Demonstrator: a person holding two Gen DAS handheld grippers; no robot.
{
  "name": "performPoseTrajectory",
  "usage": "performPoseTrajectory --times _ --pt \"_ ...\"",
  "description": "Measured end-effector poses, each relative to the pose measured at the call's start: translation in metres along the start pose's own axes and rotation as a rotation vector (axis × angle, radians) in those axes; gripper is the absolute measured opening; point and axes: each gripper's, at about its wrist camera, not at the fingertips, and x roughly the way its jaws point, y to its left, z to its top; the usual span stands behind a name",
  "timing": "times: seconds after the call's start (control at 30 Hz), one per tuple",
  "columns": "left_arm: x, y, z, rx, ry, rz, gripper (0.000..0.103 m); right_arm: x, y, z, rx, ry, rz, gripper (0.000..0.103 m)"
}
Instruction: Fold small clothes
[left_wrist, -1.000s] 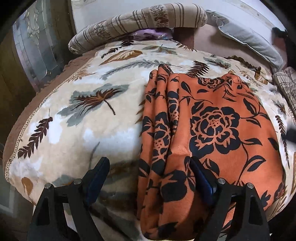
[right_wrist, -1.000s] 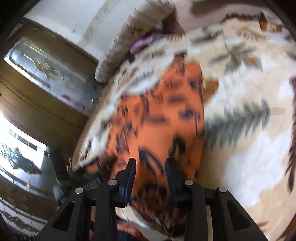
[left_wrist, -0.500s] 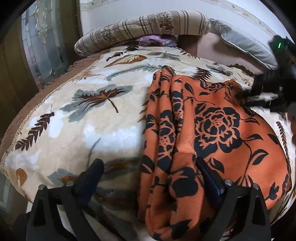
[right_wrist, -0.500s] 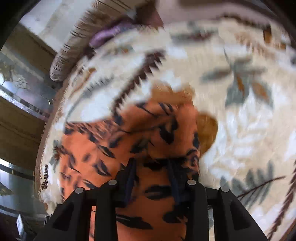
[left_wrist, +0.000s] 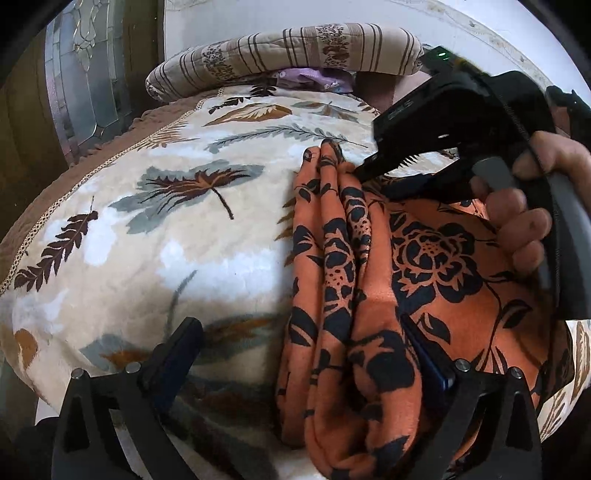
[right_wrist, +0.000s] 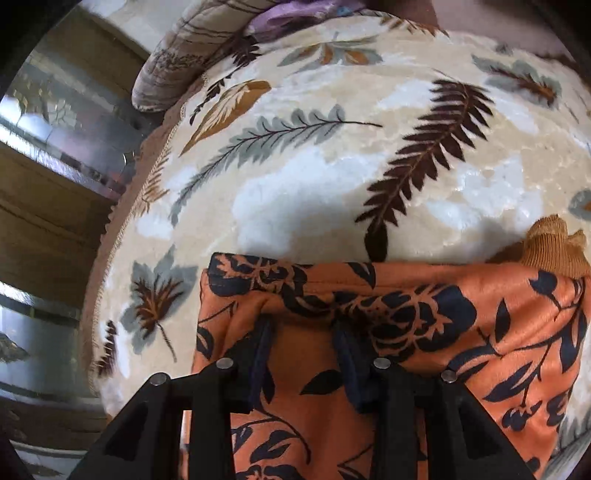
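Note:
An orange garment with black flowers (left_wrist: 436, 266) lies on the bed, its left side gathered in long folds. My left gripper (left_wrist: 299, 325) stands wide open at the near edge. The folds lie between its fingers, and the right finger (left_wrist: 424, 354) is half sunk in the cloth. A hand holds my right gripper (left_wrist: 373, 177) at the garment's far left corner. In the right wrist view the right gripper (right_wrist: 303, 328) is shut on the garment (right_wrist: 498, 295), a folded edge draped over both fingertips. A mustard ribbed cuff (right_wrist: 554, 247) sticks out at the right.
The bed carries a cream blanket with a leaf print (left_wrist: 166, 240) (right_wrist: 332, 166). A striped pillow (left_wrist: 295, 51) (right_wrist: 173, 66) and a purple cloth (left_wrist: 310, 75) lie at the head. Wood and patterned glass panels (left_wrist: 81, 85) (right_wrist: 55, 129) stand along the left.
My right gripper came in from the right and travelled across the garment to its far left corner, holding cloth. My left gripper's jaws widened and it stayed at the near edge.

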Motion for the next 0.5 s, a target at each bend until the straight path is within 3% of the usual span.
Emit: performPoseTrajectory --times 0.2,0.37,0.5 --pt "-0.001 -0.001 -0.002 0.008 -0.012 0.018 0.102 -0.057 -0.015 -0.024 0.028 -0.081 0.07 0.039" --pt "-0.003 -0.005 -0.004 0.02 -0.027 0.042 0.102 -0.113 -0.023 -0.069 -0.014 -0.168 0.056 0.039" --pt "-0.005 -0.007 -0.005 0.026 -0.034 0.06 0.102 -0.129 -0.042 -0.117 0.008 -0.193 0.019 0.039"
